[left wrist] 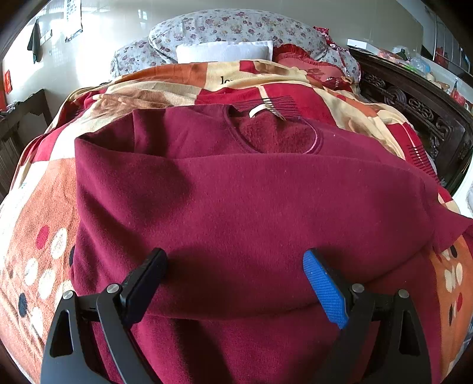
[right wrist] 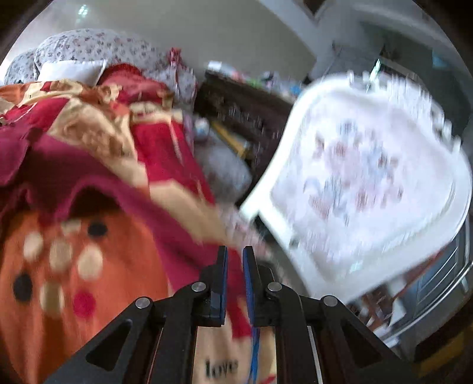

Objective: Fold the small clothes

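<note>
Presently: sweater (left wrist: 236,201), soft, light, limp fleece; best taken at hem corners. Left hand-held gripper (left wrist: 235,265) released; right hand-held gripper (right wrist: 235,257) clenched, empty.

**Bedroom with patterned bedding and dark carved woodwork**

A bed (left wrist: 44,212) fills the left wrist view, spread with a red, orange and cream blanket (left wrist: 340,100). At 12 o'clock lie floral pillows (left wrist: 230,26) and a white cushion (left wrist: 224,51) against a pale glossy wall (left wrist: 97,56) reflecting daylight. At 2 o'clock runs dark carved wooden furniture (left wrist: 414,109), cluttered on top. In the right wrist view a white plastic chair (right wrist: 369,165), blurred, stands at 3 o'clock.
</note>
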`<state>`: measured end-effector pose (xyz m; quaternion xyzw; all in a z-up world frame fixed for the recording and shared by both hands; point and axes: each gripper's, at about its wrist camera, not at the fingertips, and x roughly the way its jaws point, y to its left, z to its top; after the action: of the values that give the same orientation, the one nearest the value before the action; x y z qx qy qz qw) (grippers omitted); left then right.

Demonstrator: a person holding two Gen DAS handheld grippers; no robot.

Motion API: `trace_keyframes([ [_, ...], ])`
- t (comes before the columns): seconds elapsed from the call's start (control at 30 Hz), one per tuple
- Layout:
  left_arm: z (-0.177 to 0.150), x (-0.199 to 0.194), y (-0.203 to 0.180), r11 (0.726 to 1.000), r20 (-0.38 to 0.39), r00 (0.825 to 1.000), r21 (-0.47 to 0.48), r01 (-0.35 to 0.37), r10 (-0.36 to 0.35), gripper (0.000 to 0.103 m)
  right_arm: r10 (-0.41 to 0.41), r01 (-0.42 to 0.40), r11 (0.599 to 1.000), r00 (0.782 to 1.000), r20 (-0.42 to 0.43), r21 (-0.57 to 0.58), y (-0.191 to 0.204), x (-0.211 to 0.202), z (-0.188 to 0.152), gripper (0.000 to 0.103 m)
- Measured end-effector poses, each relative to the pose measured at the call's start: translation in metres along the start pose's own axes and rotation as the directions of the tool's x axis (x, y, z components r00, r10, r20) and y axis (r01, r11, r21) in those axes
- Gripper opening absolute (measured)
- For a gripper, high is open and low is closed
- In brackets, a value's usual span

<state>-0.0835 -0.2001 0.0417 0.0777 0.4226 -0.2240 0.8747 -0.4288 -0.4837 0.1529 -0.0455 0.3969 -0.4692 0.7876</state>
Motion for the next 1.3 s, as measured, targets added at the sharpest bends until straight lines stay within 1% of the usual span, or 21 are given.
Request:
trace_keyframes([
  [0.07,0.000,0.001,0.000,1.000,-0.002,1.000,0.000,-0.001,0.001,0.093,0.125,-0.118,0.983,0.991,-0.049,0.139,-0.027,0.002,-0.017,0.019],
  [0.1,-0.001,0.001,-0.001,1.000,-0.004,1.000,0.001,-0.002,0.002,0.093,0.176,-0.161,0.965,0.983,-0.058,0.206,-0.038,0.003,-0.025,0.033],
  [0.13,-0.001,0.002,-0.001,1.000,-0.005,1.000,0.002,-0.004,0.004,0.093,0.208,-0.186,0.948,0.976,-0.059,0.258,-0.045,0.004,-0.031,0.053],
  [0.2,-0.002,0.002,-0.001,1.000,-0.005,1.000,0.007,-0.010,0.010,0.093,0.279,-0.247,0.883,0.960,-0.025,0.400,-0.065,0.005,-0.041,0.064],
  [0.27,-0.001,0.003,-0.002,1.000,-0.004,1.000,0.009,-0.014,0.014,0.093,0.329,-0.284,0.826,0.944,-0.008,0.486,-0.073,0.012,-0.044,0.064],
  [0.3,0.000,0.003,-0.002,1.000,-0.005,1.000,0.010,-0.016,0.016,0.093,0.341,-0.291,0.810,0.940,-0.005,0.509,-0.070,0.014,-0.044,0.064],
  [0.4,0.000,0.002,-0.002,1.000,-0.005,1.000,0.010,-0.018,0.018,0.094,0.348,-0.281,0.803,0.937,-0.032,0.526,-0.061,0.035,-0.041,0.064],
  [0.5,0.000,0.003,-0.001,1.000,-0.007,1.000,0.009,-0.015,0.015,0.094,0.382,-0.293,0.767,0.923,-0.039,0.571,-0.061,0.066,-0.039,0.064],
  [0.57,-0.001,0.003,-0.002,1.000,-0.007,1.000,0.005,-0.013,0.013,0.094,0.388,-0.304,0.762,0.921,-0.027,0.572,-0.061,0.078,-0.035,0.061],
  [0.6,-0.001,0.004,-0.002,1.000,-0.009,1.000,0.004,-0.012,0.012,0.094,0.412,-0.345,0.766,0.911,-0.002,0.543,-0.058,0.084,-0.030,0.042],
  [0.63,-0.001,0.005,-0.002,1.000,-0.010,1.000,0.002,-0.010,0.010,0.094,0.392,-0.331,0.802,0.920,-0.019,0.498,-0.053,0.088,-0.024,0.013],
  [0.67,-0.001,0.006,-0.001,1.000,-0.011,1.000,0.000,-0.009,0.009,0.095,0.357,-0.302,0.833,0.933,-0.035,0.463,-0.050,0.090,-0.021,0.007],
  [0.7,-0.001,0.006,-0.001,1.000,-0.011,1.000,0.000,-0.008,0.008,0.095,0.296,-0.260,0.881,0.954,-0.033,0.395,-0.046,0.087,-0.012,0.007],
  [0.8,0.000,0.005,0.001,1.000,-0.011,1.000,-0.004,0.003,-0.003,0.095,0.161,-0.163,0.952,0.986,0.029,0.258,-0.040,0.066,0.019,0.006],
  [0.9,0.005,-0.006,0.008,1.000,0.006,1.000,-0.019,0.022,-0.022,0.095,0.052,-0.070,0.991,0.986,0.157,0.112,-0.027,0.031,0.060,0.006],
  [0.97,0.008,-0.017,0.014,0.999,0.028,0.999,-0.021,0.029,-0.028,0.095,0.015,-0.023,0.999,0.963,0.268,0.029,-0.013,0.004,0.090,0.006],
  [1.03,0.012,-0.029,0.020,0.999,0.056,0.998,-0.018,0.028,-0.027,0.095,0.031,-0.019,0.999,0.922,0.386,-0.035,0.007,-0.026,0.116,0.006],
  [1.13,0.019,-0.045,0.036,0.999,0.083,0.996,-0.026,0.028,-0.025,0.095,0.132,-0.085,0.990,0.838,0.529,-0.113,0.046,-0.072,0.146,0.006],
  [1.17,0.020,-0.049,0.043,0.999,0.085,0.996,-0.036,0.030,-0.027,0.095,0.159,-0.102,0.986,0.820,0.550,-0.132,0.056,-0.080,0.151,0.006],
  [1.23,0.023,-0.055,0.058,0.997,0.087,0.996,-0.064,0.037,-0.031,0.095,0.260,-0.169,0.964,0.762,0.593,-0.204,0.090,-0.105,0.162,0.006],
  [1.3,0.025,-0.061,0.073,0.995,0.097,0.995,-0.090,0.038,-0.029,0.095,0.375,-0.251,0.925,0.717,0.588,-0.284,0.131,-0.123,0.167,0.006],
])
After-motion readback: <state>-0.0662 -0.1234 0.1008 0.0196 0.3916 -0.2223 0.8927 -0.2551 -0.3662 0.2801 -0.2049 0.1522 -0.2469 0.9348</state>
